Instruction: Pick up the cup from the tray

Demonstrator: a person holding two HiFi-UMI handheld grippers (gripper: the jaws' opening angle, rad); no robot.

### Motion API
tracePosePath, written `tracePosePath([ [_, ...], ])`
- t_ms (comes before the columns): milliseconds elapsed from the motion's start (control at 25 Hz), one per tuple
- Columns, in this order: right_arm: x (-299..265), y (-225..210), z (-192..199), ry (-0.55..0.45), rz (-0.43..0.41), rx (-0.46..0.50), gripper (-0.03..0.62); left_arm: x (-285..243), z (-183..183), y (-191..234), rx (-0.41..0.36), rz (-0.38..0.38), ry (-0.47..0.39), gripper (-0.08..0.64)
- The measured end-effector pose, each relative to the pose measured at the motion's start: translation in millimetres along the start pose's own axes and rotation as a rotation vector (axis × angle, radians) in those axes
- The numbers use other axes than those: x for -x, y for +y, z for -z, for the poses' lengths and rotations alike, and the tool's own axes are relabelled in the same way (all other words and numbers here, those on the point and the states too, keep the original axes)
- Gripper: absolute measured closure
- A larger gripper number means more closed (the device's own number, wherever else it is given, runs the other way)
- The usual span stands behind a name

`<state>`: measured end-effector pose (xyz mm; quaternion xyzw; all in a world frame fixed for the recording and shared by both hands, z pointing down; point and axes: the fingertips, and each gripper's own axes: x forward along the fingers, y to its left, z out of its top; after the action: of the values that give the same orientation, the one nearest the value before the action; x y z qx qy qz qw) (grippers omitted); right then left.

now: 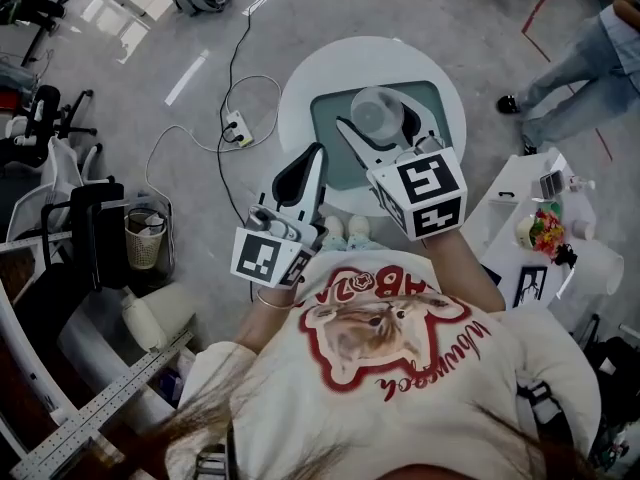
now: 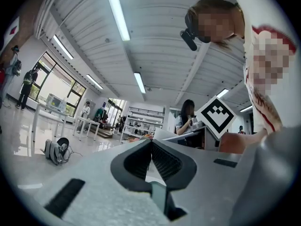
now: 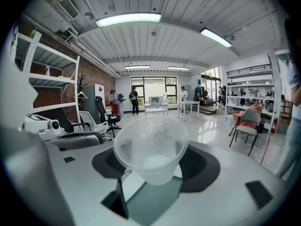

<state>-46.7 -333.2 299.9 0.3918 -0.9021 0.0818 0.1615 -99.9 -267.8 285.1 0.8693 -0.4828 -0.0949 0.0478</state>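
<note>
A clear plastic cup (image 1: 376, 109) hangs over the green tray (image 1: 330, 140) on the round white table (image 1: 294, 96). My right gripper (image 1: 380, 120) is shut on the cup, one jaw on each side of it. In the right gripper view the cup (image 3: 151, 147) fills the gap between the dark pads, mouth towards the camera, and it looks empty. My left gripper (image 1: 316, 154) is held at the table's near left edge with its jaws pressed together on nothing. In the left gripper view the left gripper (image 2: 151, 144) points up into the room, pads touching.
A power strip (image 1: 238, 128) with cables lies on the floor left of the table. A person's legs (image 1: 575, 68) stand at the upper right. A small white side table (image 1: 505, 213) with items is at the right. A wastebasket (image 1: 145, 238) and chairs are at the left.
</note>
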Motion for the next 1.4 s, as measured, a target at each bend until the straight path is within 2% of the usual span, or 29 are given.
tracePosePath([
  [280, 14, 10, 2, -0.02, -0.021, 0.024, 0.285, 17, 4, -4, 0.002, -0.042, -0.016, 0.546],
  [640, 51, 32, 14, -0.024, 0.012, 0.016, 0.285, 48, -3, -26, -0.003, -0.016, -0.032, 0.546],
  [1200, 141, 142, 34, -0.072, 0.058, 0.017, 0.285, 176, -14, -92, -0.015, 0.054, -0.016, 0.546],
  [1400, 167, 176, 44, -0.081, 0.063, 0.038, 0.285, 216, -20, -108, -0.026, 0.048, -0.035, 0.546],
])
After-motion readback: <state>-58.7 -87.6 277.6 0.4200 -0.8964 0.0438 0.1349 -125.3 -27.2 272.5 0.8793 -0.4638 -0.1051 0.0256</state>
